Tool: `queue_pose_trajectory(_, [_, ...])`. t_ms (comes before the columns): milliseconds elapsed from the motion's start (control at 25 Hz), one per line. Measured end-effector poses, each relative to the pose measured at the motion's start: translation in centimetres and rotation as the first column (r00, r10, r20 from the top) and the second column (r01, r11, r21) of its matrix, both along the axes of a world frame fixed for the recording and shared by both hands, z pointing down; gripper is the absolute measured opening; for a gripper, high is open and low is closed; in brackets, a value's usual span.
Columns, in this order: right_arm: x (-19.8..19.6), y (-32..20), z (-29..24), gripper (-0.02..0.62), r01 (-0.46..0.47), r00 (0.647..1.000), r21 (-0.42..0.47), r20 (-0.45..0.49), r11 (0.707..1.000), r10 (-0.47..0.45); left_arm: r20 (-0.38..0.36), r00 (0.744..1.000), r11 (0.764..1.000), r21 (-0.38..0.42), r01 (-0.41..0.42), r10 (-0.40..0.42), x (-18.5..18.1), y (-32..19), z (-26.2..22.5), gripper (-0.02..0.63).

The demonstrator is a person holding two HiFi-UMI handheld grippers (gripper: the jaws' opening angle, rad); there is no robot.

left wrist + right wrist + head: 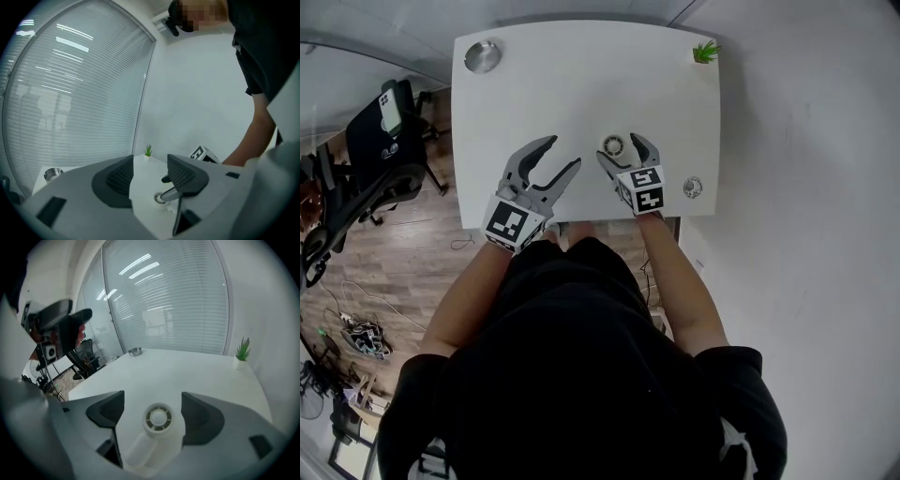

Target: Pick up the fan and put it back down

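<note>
Here the right gripper [154, 409] is hanging with its jaws spread wide around the white fan [158, 422], pads clear of it, on the table [534, 94]; the left gripper [564, 153] is hovering alongside, agape and empty.

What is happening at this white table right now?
A person holds a two-jaw gripper in each hand over the white table. The right gripper has its jaws open around a small white plastic handheld fan, and the pads do not touch it. The fan seems to lie on the table. The left gripper hovers beside it, open and empty.
</note>
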State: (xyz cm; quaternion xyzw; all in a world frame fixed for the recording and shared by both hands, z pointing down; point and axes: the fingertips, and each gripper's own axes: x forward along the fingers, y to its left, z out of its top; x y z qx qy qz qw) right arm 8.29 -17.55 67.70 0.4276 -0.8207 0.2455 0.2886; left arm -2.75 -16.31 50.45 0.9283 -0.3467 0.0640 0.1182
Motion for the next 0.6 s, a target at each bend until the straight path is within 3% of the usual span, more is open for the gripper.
queue_pose_trajectory(240, [-0.5, -0.6, -10.1, 0.331, -0.008, 0.989, 0.209, 0.149, 0.978, -0.024, -0.012, 1.000, 0.999, 0.038, 0.012, -0.011, -1.0, -0.3, -2.7, 0.209])
queue_pose_trajectory(440, [-1.8, 0.1, -19.0, 0.269, 0.007, 0.969, 0.390, 0.225, 0.921, -0.103, -0.009, 1.000, 0.999, 0.054, 0.003, -0.003, -1.7, 0.2, -4.4, 0.167])
queue_pose_trajectory(600, [-2.2, 1.1, -24.1, 0.227, -0.003, 0.959, 0.477, 0.250, 0.879, -0.132, -0.002, 1.000, 0.997, 0.078, 0.003, -0.003, -2.1, 0.4, -5.8, 0.121])
